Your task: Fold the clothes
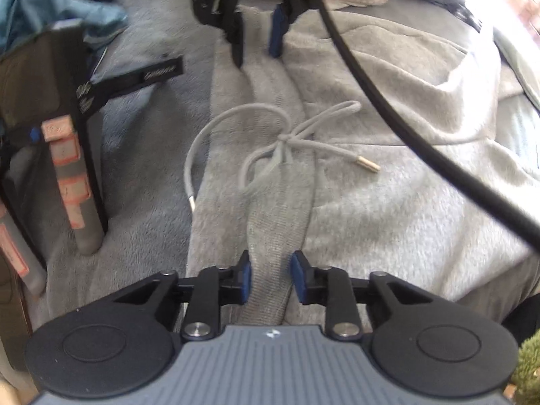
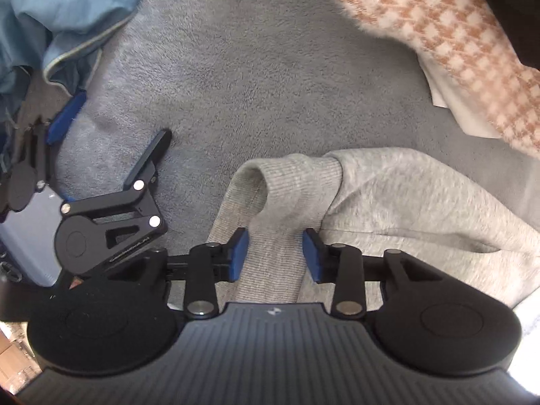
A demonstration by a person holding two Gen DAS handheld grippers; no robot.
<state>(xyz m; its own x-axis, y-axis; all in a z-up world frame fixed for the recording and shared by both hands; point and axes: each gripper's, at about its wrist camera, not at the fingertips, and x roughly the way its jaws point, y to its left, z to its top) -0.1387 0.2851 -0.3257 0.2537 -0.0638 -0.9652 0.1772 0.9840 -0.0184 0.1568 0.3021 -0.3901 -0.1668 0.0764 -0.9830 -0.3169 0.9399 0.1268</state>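
- Grey sweatpants (image 1: 371, 202) lie on a fuzzy grey blanket (image 2: 236, 67), drawstring (image 1: 283, 141) tied.
- Left gripper (image 1: 270, 276) pinches the waistband (image 1: 273, 236).
- Right gripper (image 2: 274, 253) pinches it too.
- Blue cloth (image 2: 50, 10) and checked cloth (image 2: 455, 44) lie nearby.

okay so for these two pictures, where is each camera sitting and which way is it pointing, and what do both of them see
Left wrist: on the left gripper, looking steeply down at the grey sweatpants' waistband and tied drawstring; its blue pads flank a waistband fold.
Right wrist: on the right gripper, looking steeply down at the waistband corner, with checked fabric beyond.
Shared: the grey sweatpants, the grey blanket, blue cloth. The left view shows the right gripper.
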